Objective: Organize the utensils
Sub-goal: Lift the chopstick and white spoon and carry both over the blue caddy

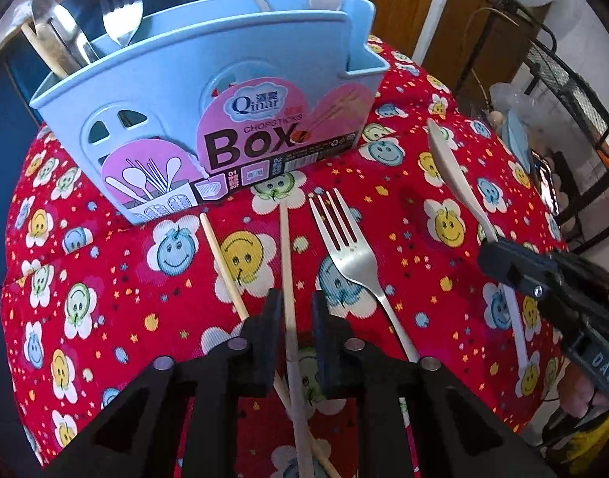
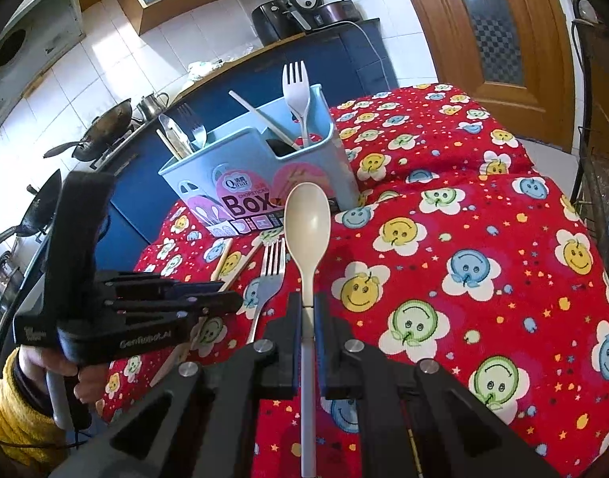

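Observation:
A light blue utensil box [image 1: 209,79] labelled "Chopsticks Box" stands on the red smiley tablecloth [image 1: 105,279]; it also shows in the right wrist view [image 2: 256,167]. It holds metal forks, a white plastic fork and other utensils. My left gripper [image 1: 296,306] is open, its fingers either side of a wooden chopstick [image 1: 286,263] lying on the cloth. A second chopstick [image 1: 222,263] lies to its left, a metal fork [image 1: 352,255] to its right. My right gripper [image 2: 308,310] is shut on a cream plastic spoon [image 2: 306,227], held above the cloth, bowl forward.
The right gripper's body [image 1: 543,279] shows at the right in the left wrist view. The left gripper [image 2: 145,306] and the hand holding it fill the left of the right wrist view. A blue kitchen counter [image 2: 324,63] with woks and appliances lies behind. A wooden door [image 2: 484,32] is at the right.

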Motion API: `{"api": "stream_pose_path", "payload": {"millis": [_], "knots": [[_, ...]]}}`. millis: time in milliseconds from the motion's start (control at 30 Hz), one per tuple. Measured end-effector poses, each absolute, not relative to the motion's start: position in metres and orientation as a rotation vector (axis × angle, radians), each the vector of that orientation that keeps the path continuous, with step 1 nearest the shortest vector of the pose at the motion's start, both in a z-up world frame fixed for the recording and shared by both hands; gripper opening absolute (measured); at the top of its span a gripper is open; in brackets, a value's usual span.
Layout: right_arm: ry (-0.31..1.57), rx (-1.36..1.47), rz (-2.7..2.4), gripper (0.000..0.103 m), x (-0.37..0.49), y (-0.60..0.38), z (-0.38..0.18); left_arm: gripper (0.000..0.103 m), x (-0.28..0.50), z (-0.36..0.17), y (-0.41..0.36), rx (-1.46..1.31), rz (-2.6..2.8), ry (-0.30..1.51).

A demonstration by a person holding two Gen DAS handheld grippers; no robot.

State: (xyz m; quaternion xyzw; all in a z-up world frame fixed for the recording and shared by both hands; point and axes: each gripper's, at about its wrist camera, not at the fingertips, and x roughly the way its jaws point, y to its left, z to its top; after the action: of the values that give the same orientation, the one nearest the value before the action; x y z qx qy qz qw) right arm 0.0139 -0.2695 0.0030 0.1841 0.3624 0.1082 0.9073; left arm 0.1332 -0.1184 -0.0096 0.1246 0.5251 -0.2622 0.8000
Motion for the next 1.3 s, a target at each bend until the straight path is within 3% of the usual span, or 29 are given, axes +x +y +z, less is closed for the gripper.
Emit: {"api": "stream_pose_path", "payload": {"millis": [267,967,1300], "knots": [[0.71,0.425,0.254,0.008,0.012,-0.276,0.006,0.005,0.128,0.001,-0.098,0.077,-0.615,1.055],[0.555,0.45,0.306,0.008,0.014,-0.277,0.026,0.004,0.143,0.128,-0.032,-0.179,-0.517,0.446],[0.543,0.429,0.287,0.008,0.028,-0.289,0.033,0.004,0.174,0.146,-0.032,-0.209,-0.393,0.227]]}}
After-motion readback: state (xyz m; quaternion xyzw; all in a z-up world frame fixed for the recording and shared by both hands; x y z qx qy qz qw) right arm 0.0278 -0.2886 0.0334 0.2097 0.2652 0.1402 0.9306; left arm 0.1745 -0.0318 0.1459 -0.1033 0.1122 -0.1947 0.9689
